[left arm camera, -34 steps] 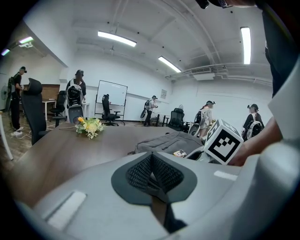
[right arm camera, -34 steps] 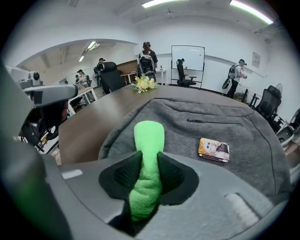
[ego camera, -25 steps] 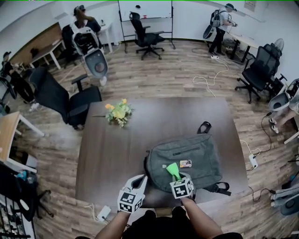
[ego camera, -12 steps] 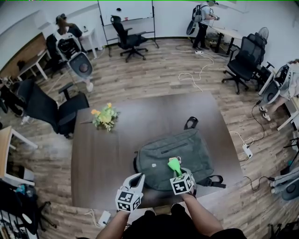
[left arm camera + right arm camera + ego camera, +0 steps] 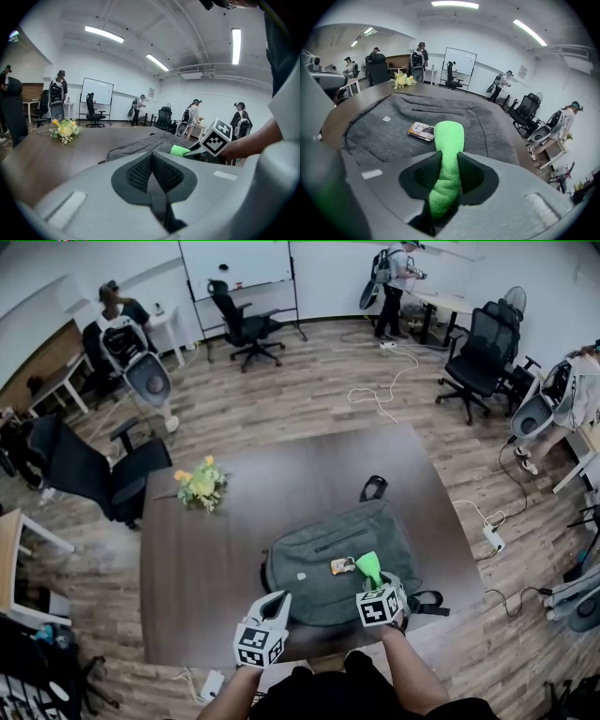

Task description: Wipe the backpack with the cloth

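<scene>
A grey backpack lies flat on the dark table, with a small orange tag on it. My right gripper is shut on a green cloth over the bag's near right part; the cloth sticks out past the jaws above the fabric. My left gripper hangs over the table's near edge, left of the bag, jaws pressed together with nothing in them. In the left gripper view the backpack lies ahead and the cloth shows at right.
A yellow flower bunch stands on the table's far left. Office chairs ring the table, and cables trail on the wooden floor. People with backpacks stand at the room's far end. A power strip lies right of the table.
My right gripper with the cloth has slid rightward across the backpack, uncovering the orange tag. The left gripper has stayed near the table's front edge.
</scene>
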